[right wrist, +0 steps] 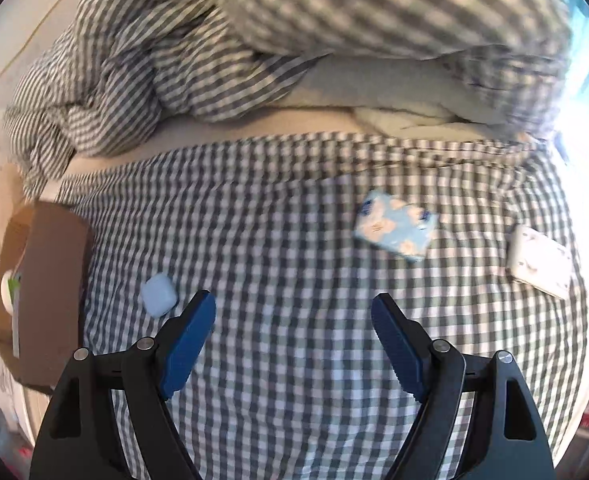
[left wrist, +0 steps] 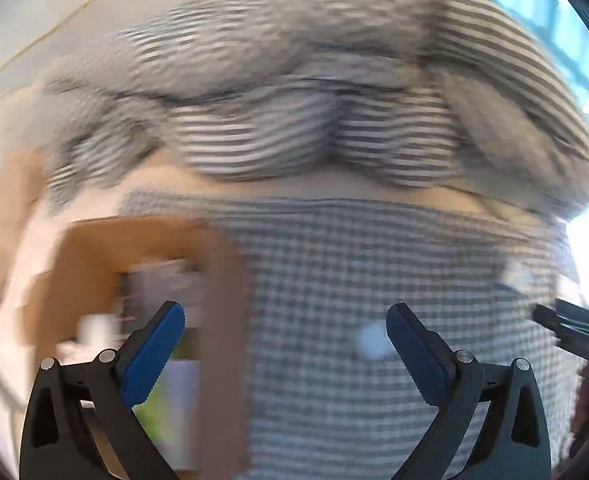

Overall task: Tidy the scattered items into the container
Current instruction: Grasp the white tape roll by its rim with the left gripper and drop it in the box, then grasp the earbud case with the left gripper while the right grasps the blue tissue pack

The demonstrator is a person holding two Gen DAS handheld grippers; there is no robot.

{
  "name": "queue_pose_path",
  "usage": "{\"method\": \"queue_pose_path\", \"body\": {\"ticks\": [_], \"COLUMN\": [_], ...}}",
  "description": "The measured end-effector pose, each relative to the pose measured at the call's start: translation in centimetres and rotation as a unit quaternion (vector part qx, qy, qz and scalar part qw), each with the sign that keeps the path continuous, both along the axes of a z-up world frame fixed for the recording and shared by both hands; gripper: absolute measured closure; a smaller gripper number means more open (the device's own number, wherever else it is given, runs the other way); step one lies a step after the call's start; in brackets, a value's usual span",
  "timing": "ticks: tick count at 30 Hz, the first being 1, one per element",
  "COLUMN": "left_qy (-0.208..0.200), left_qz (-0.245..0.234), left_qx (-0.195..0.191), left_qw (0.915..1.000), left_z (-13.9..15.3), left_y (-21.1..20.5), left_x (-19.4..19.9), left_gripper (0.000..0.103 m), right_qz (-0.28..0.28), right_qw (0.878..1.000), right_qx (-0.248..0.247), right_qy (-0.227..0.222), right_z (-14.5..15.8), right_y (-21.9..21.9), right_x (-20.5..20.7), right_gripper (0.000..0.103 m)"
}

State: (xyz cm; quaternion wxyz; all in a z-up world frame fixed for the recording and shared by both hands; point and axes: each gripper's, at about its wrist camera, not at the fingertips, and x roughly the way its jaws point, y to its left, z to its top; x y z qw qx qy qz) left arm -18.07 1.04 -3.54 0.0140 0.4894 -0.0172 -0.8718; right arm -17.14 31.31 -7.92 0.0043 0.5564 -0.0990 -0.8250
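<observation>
My left gripper point(left wrist: 285, 312) stands open with nothing between its blue pads, over the edge of a brown cardboard box point(left wrist: 94, 248); this view is badly blurred. A small pale blue case point(left wrist: 370, 340) lies on the checked sheet beside its right finger. In the right wrist view my right gripper point(right wrist: 293, 301) is open and empty above the sheet. The pale blue case point(right wrist: 159, 299) lies just left of its left finger. A blue flowered tissue pack point(right wrist: 396, 230) and a white pack point(right wrist: 540, 262) lie farther off to the right. The cardboard box point(right wrist: 50, 280) stands at the left edge of the bed.
A crumpled grey-and-white checked duvet point(right wrist: 214, 40) is heaped along the far side of the checked sheet point(right wrist: 294, 380). Inside the box are a white round thing and something green point(right wrist: 10, 284), too blurred to name. Bright window light comes from the right.
</observation>
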Motion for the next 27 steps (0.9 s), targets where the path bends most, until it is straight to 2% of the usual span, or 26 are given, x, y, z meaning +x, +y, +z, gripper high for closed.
{"method": "queue_pose_path", "body": {"ticks": [3,5,7,9,15,19,21,22,25,27], "left_qy": [-0.019,-0.031,-0.047,-0.076,-0.102,-0.124,-0.133,-0.133,-0.122,-0.121], "left_qz": [-0.039,-0.042,-0.044,-0.026,0.058,0.082,0.094,0.105,0.132,0.126], "left_qx": [0.019,0.016,0.001,-0.022,-0.018,-0.034,-0.021,-0.006,0.036,0.030], "left_qw": [0.9989,0.9985,0.9979,0.9965,0.9930,0.9883,0.9864,0.9855,0.9830,0.9842], "left_z": [-3.4,-6.1,-9.0,-12.2,-16.3,-19.2,-20.3,-20.7,-21.2,-21.1], "left_y": [5.8,8.2,10.1,11.0,9.7,9.3,8.8,8.4,7.2,7.2], "left_x": [-1.2,-1.9,-2.4,-3.6,-4.9,-5.1,-5.2,-5.2,-4.8,-4.6], "left_gripper": [0.000,0.000,0.000,0.000,0.000,0.000,0.000,0.000,0.000,0.000], "right_qz": [-0.021,-0.033,-0.042,-0.046,-0.043,-0.037,-0.038,-0.038,-0.038,-0.034], "right_qw": [1.000,0.999,0.999,0.999,0.999,0.998,0.998,0.997,0.998,0.997], "right_qx": [0.007,0.013,0.010,0.006,-0.008,-0.008,0.003,0.005,0.020,0.043], "right_qy": [-0.001,-0.006,-0.011,-0.020,-0.027,-0.044,-0.059,-0.060,-0.050,-0.050], "right_z": [-0.5,-1.2,-2.4,-3.7,-7.3,-10.0,-11.5,-11.9,-12.4,-12.6], "right_y": [1.8,3.2,4.7,5.8,7.1,7.0,6.9,6.9,6.5,5.9], "right_x": [0.4,0.6,0.6,0.2,-3.2,-5.8,-7.1,-7.4,-8.3,-8.7], "right_gripper": [0.023,0.023,0.023,0.023,0.023,0.023,0.023,0.019,0.013,0.014]}}
